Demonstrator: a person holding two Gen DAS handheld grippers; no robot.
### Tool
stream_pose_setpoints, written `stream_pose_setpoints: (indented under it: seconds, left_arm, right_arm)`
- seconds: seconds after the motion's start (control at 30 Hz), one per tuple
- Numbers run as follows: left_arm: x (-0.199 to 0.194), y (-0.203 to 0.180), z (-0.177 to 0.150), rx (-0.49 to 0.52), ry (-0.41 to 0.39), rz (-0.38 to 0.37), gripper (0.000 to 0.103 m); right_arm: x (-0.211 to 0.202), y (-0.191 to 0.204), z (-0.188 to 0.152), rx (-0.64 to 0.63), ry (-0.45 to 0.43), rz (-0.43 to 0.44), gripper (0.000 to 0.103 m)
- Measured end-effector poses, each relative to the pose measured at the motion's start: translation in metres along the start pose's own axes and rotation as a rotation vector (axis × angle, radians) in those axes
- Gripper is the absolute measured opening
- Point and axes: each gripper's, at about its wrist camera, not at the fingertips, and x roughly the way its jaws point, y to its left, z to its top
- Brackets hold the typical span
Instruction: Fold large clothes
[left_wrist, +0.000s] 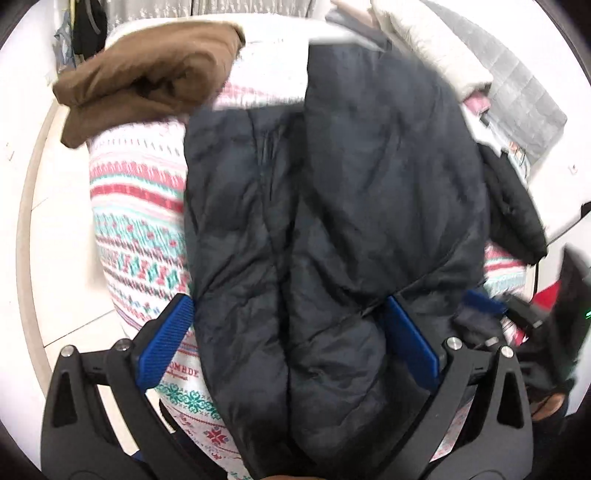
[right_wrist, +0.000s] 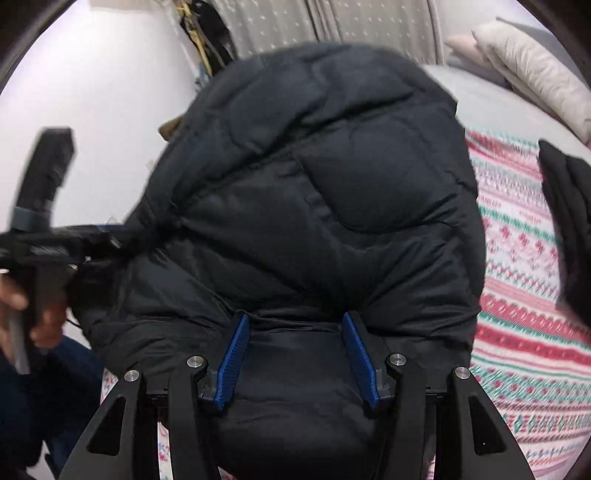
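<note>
One dark quilted jacket (left_wrist: 332, 206) lies on the patterned bedspread (left_wrist: 136, 221), and there are two grippers, each with two blue-padded fingers. Beyond the left gripper (left_wrist: 290, 332) and off to its left side sits one brown folded garment (left_wrist: 147, 77), resting on the bedspread near the far edge of the bed; to the right of those jaws one further black garment (left_wrist: 517, 206) lies just beside the jacket, and pale pillows (left_wrist: 436, 48) are stacked farther off on that side (their number is hard to tell through the blur). In the right wrist view the jacket's puffed bulk rises directly ahead of the jaws and blocks most of what lies beyond, with only a curtain (right_wrist: 332, 22) showing above it and a pillow (right_wrist: 535, 74) to the right. To the left of the right gripper (right_wrist: 295, 354) a person's hand (right_wrist: 44, 317) grips the handle of the other tool, whose tip meets the jacket's bunched edge. The left gripper's jaws stand wide apart, straddling the near end of the jacket, with the pads clear of the fabric on the left side and close against it on the right. The right gripper's jaws are about half open, the jacket's fabric lying between the blue pads (right_wrist: 232, 365) without being pinched, so neither tool holds the jacket
</note>
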Motion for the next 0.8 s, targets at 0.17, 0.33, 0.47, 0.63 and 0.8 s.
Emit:
stream_pose_setpoints:
  seconds: [0.17,0.33,0.47,0.63,0.8]
  left_arm:
    - [-0.029,-0.034,0.018,0.122,-0.147,-0.048,0.102]
    - [0.010,-0.060,0.045,0.170,-0.097,0.051,0.102]
    - [0.050,-0.033,0.052,0.044,-0.001,0.073,0.103]
    - [0.051,-0.027,0.045,0.035,-0.016,0.096,0.103]
    - [0.052,-0.036,0.041,0.040,-0.017,0.116,0.103]
  right_arm:
    - [0.014,0.005,0.006,-0.010,0.034,-0.020,0.054]
    - [0.016,0.010,0.014,-0.010,0.062,-0.028,0.054]
    - [0.010,0.013,0.023,-0.030,0.083,-0.001,0.054]
    - [-0.018,-0.007,0.067,-0.026,-0.013,0.025,0.054]
    - [0.009,-0.039,0.133,0.054,-0.045,0.017,0.055]
